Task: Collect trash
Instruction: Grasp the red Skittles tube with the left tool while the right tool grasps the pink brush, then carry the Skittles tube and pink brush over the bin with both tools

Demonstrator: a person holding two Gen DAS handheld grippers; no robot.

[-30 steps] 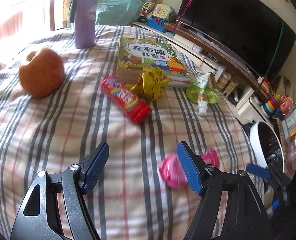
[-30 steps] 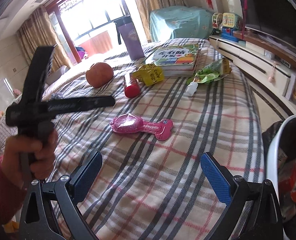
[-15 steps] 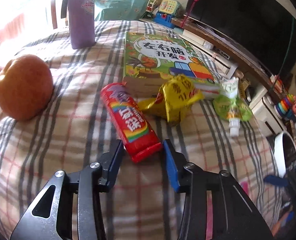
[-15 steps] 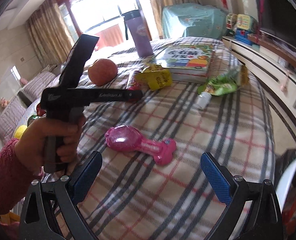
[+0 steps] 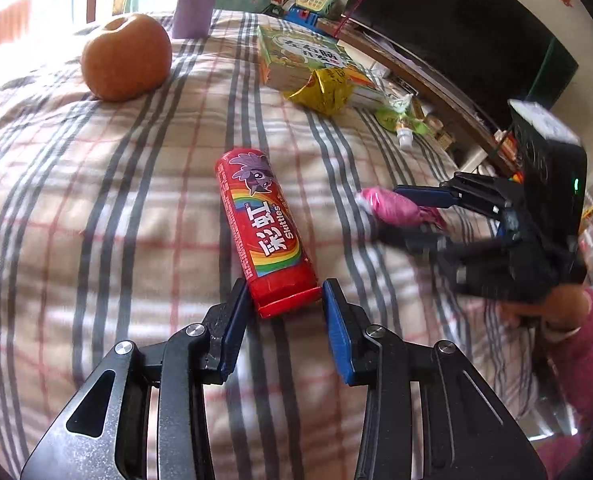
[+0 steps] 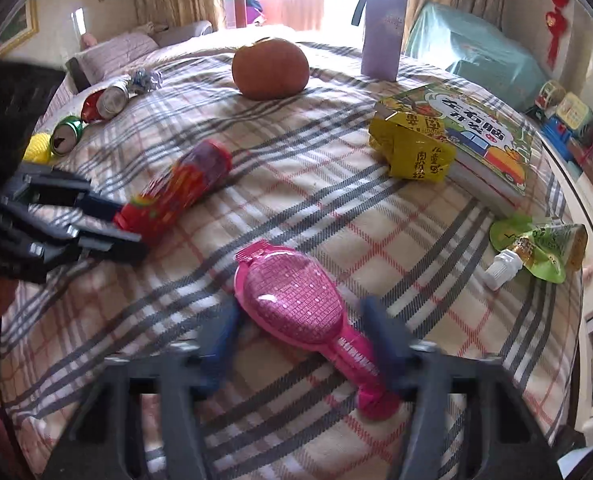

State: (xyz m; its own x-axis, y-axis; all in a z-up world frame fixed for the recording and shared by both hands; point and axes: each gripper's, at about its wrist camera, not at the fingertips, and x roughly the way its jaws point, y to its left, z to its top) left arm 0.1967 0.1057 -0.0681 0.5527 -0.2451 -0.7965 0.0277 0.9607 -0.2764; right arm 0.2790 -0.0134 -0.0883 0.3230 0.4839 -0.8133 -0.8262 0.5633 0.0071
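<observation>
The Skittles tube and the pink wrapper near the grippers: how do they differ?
The Skittles tube is a red cylinder with a rainbow; the pink wrapper is a flat, glittery paddle shape. The tube sits between the left gripper fingers; the wrapper between the right gripper fingers. Both lie on the plaid bedcover.

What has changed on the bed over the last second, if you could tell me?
The left gripper went forward and narrowed around the near end of the red Skittles tube. The right gripper moved in to straddle the pink package, its fingers open. The tube, package, apple, yellow wrapper and book stayed put.
</observation>
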